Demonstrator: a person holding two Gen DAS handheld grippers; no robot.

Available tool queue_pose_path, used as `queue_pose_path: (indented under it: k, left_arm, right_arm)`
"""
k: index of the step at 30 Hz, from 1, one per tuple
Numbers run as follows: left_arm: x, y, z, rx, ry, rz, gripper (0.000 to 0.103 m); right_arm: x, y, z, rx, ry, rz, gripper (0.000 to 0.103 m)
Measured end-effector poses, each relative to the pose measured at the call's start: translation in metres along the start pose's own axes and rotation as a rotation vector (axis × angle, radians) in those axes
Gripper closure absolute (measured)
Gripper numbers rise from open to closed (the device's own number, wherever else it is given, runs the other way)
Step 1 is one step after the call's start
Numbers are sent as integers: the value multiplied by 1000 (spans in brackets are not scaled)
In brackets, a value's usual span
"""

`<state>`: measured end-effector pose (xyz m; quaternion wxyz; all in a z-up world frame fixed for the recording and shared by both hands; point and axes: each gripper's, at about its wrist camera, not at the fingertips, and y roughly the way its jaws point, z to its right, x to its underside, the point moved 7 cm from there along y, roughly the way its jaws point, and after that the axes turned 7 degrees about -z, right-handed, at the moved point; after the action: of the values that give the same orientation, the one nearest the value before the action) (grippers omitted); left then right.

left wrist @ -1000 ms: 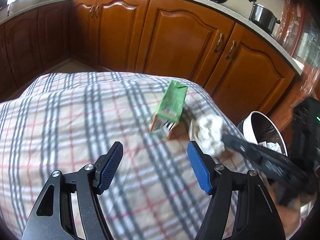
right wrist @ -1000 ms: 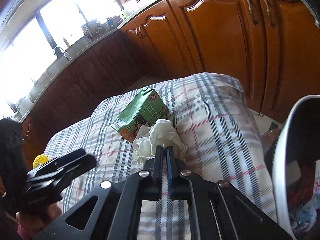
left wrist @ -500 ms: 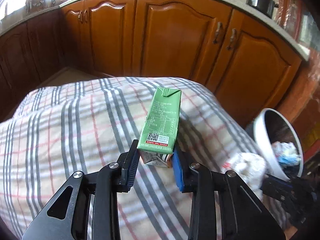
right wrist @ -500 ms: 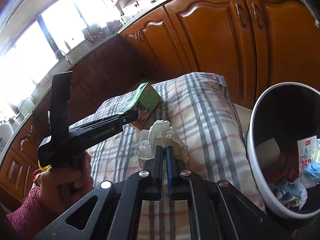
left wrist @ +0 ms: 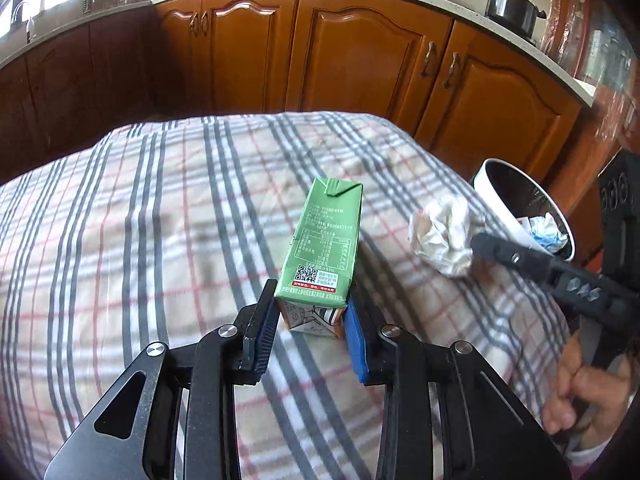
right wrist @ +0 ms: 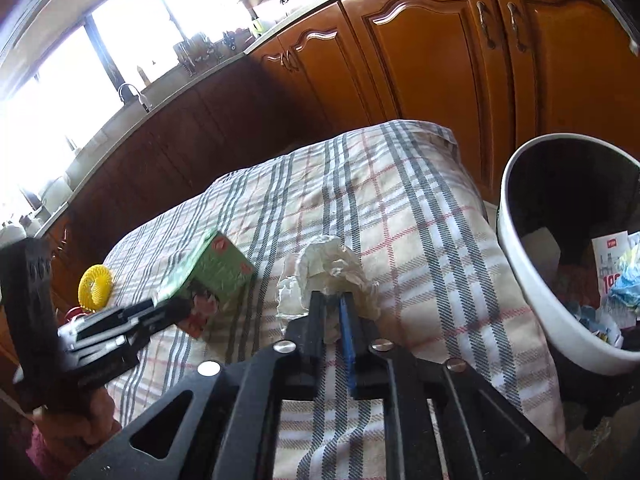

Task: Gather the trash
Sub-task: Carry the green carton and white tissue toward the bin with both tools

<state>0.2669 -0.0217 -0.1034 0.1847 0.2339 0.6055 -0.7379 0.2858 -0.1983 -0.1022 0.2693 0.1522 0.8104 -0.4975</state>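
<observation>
Surface: plaid cloth [left wrist: 160, 240], wooden cabinets [left wrist: 360, 52] behind
Left gripper [left wrist: 310, 320]: clamped on green carton [left wrist: 326, 236]
Right gripper [right wrist: 332, 312]: jaws just opening, slightly apart, crumpled tissue [right wrist: 332, 268] between
Bin [right wrist: 520, 264]: right

Bin [right wrist: 516, 256] mouth unobstructed; carton [left wrist: 326, 240] flanks tissue [left wrist: 444, 236].

Daylight floods in thru the window [right wrist: 80, 72], blown out white w/ glare; cabinets [right wrist: 240, 120] below it sit in shadow. Heavy fisheye bend + dark vignette at edges. Slight motion blur on the plaid cloth [left wrist: 120, 260], left view.
</observation>
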Motion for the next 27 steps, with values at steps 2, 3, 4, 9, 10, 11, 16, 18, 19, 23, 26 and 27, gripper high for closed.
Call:
queue_pose_path:
  k: [2,3,4,9,10,11,16,18,19,23,26,27]
  left_arm:
    - [2,0,-3,9,-20,-5,72]
    - [1,-1,-3,9,-26,-2,66]
    - [0,-2,-3,11,-31,4,58]
    - [-8,-2,3,5,-30,29,48]
    - [-10,0,6,5,-22,32,48]
    - [-10,1,7,2,-18,33,48]
    - [-8,14,14,5,1,-4,74]
    - [-7,9,19,10,5,10,74]
    - [-7,5,23,15,9,17,74]
    - [-3,-8,40,36,35,37,74]
    - [2,-16,53,50,55,42,74]
    - [3,-18,58,52,63,43,74]
  right_arm:
    - [-2,-5,-1,-17,7,15,48]
    - [-3,-8,-2,-17,7,27,43]
    - [-4,-11,-4,-14,1,38,42]
    - [-12,0,-6,21,-18,27,43]
    - [-13,7,-4,38,-17,13,43]
    - [-13,12,-2,49,-13,0,44]
    - [-9,12,1,38,-2,-9,73]
    - [-7,4,-1,34,-7,1,95]
    - [-5,0,-2,32,-6,4,96]
    - [1,-23,-1,21,3,31,97]
    - [6,-41,0,16,3,54,97]
    - [7,-46,1,15,4,62,98]
